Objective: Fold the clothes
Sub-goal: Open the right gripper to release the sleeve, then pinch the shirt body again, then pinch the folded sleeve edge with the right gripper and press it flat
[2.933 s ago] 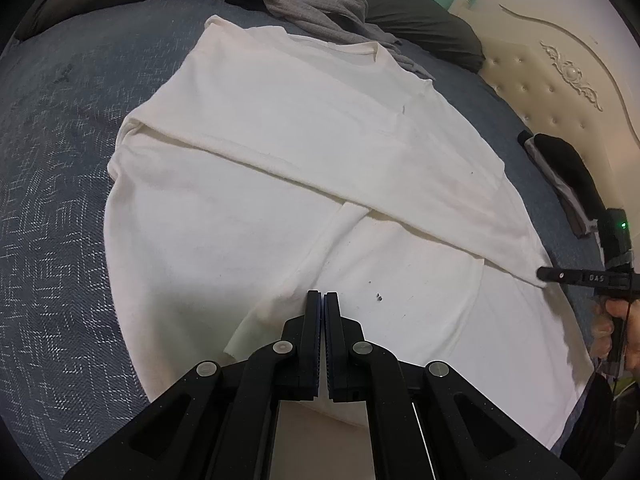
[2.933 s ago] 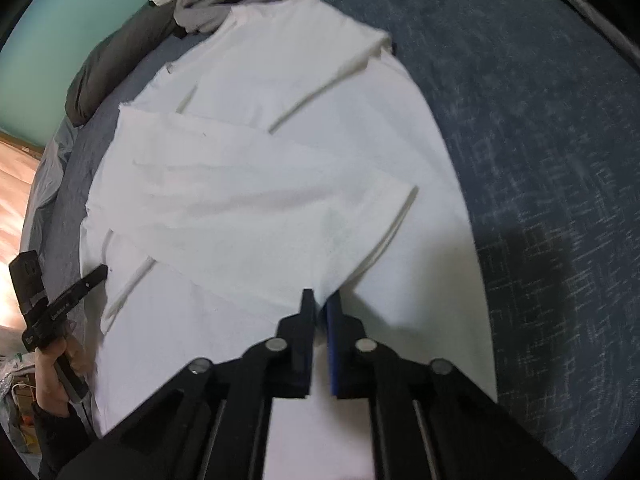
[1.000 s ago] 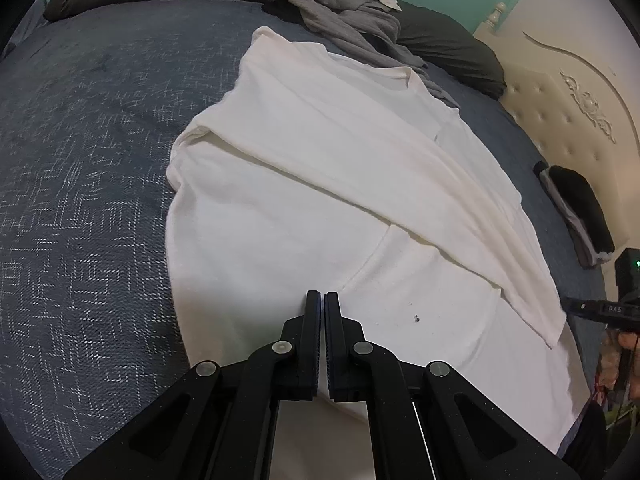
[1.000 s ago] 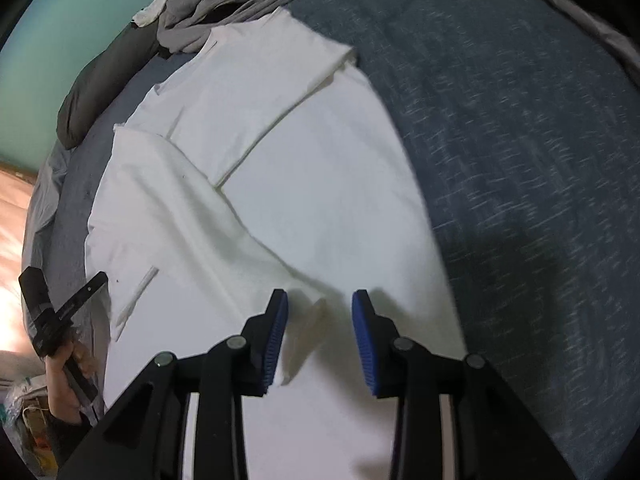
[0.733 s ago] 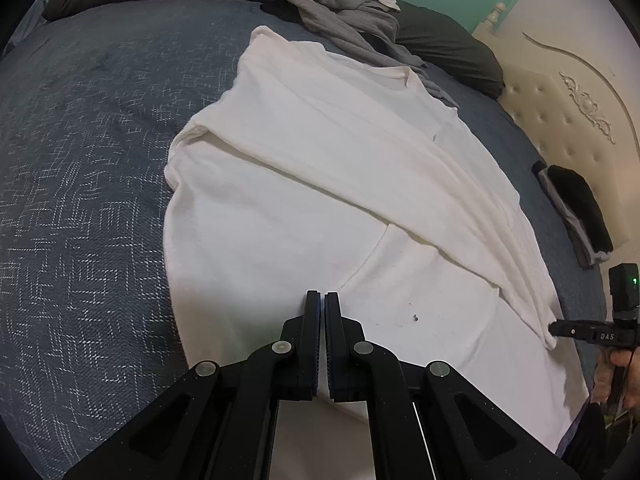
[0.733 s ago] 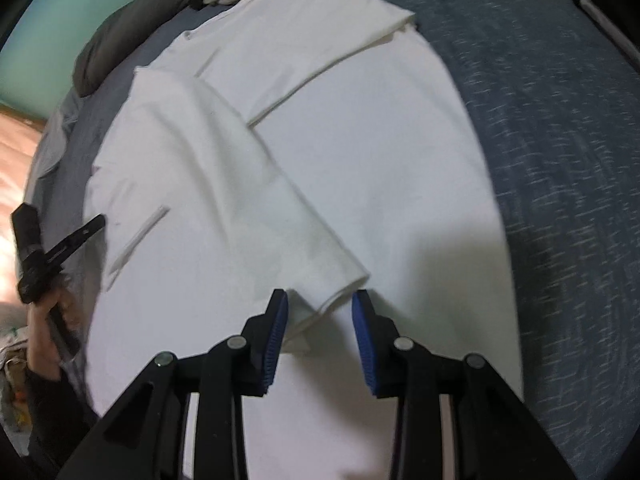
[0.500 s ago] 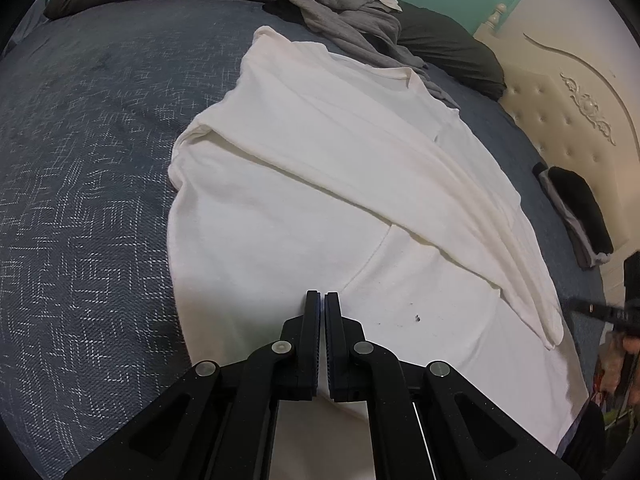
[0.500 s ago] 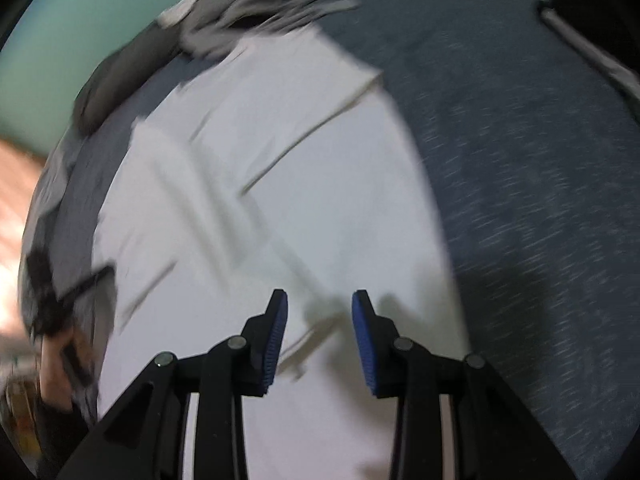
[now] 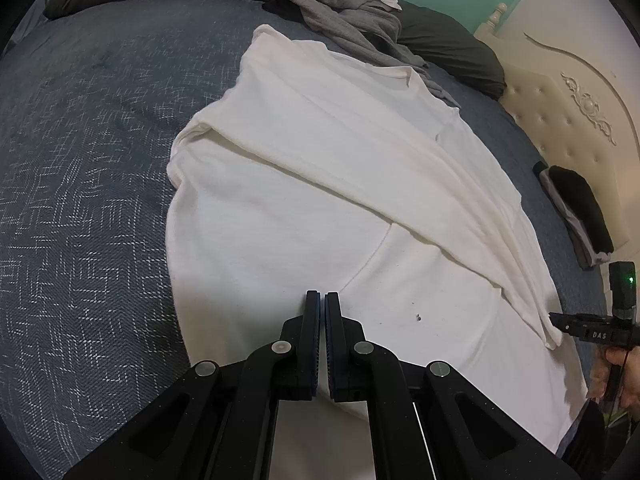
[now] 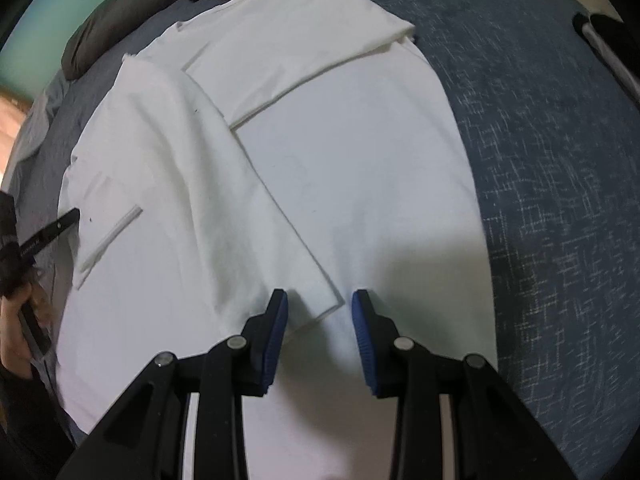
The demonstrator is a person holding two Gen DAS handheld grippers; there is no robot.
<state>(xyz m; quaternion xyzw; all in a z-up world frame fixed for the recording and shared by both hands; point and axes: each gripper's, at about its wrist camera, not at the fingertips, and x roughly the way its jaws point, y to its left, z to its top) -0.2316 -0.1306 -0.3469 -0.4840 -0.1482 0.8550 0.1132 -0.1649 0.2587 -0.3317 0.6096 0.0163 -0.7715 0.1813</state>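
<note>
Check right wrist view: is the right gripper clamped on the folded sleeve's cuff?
No. The right gripper has its blue pads either side of the sleeve cuff with visible gaps, closing but not yet pressing it.

Open bedspread to either side of us, clutter only at the far edge.

At nine o'clock from our left gripper [image 9: 322,300] the blue bedspread [image 9: 88,184] lies bare and passable; the same holds at three o'clock from our right gripper [image 10: 320,300]. The white shirt [image 9: 312,184] lies flat beneath both and blocks nothing. At twelve o'clock a grey garment heap [image 9: 348,8] and a dark pillow [image 9: 448,52] close the way; at two o'clock a folded dark garment [image 9: 580,208] lies beside the cream headboard [image 9: 568,92].
</note>
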